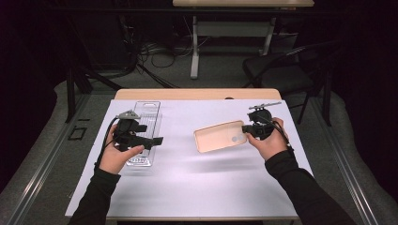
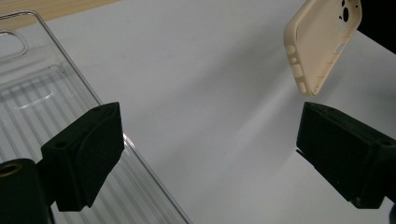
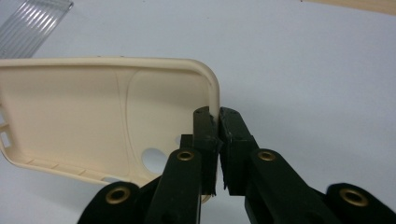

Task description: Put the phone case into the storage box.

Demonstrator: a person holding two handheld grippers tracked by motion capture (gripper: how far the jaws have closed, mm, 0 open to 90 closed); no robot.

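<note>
Your right tool (image 1: 247,128) pinching the rim of the cream phone case (image 1: 219,136), holding it tilted above the white bench (image 1: 197,183), your left tool (image 1: 156,140) hovering wide open over the clear plastic tray (image 1: 149,110), nothing lying in it.

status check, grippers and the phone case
Right gripper shut on beige phone case rim, case off the table. Left gripper open over clear tray. Nothing in the way.
</note>
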